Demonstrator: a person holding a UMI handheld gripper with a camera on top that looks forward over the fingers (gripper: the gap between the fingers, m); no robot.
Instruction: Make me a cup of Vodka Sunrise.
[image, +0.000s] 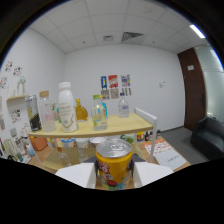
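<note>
- Gripper (114, 176): two white fingers (75, 175) pinching one yellow can between them, a pad against each side.
- Yellow can (114, 167): one; upright, silver top with pull tab, red and white print on its side, writing not readable.
- Wooden shelf (131, 124): just beyond the can and above it; light wood top, with a lower tier under it holding small items too dim to count.
- On the shelf top, counted from the side farthest from the brown door: one dark can (33, 113), one clear bottle (47, 113), one white bottle (66, 107) with an illegible label, one amber bottle (81, 111), one clear bottle with green label (99, 113), one small clear bottle (123, 107).
- Room: white walls, tiled ceiling with a vent and a strip light; several posters (115, 86) on the wall behind the shelf, text unreadable; brown door (192, 87) and dark sofa (210, 134) well beyond the shelf's far end.
</note>
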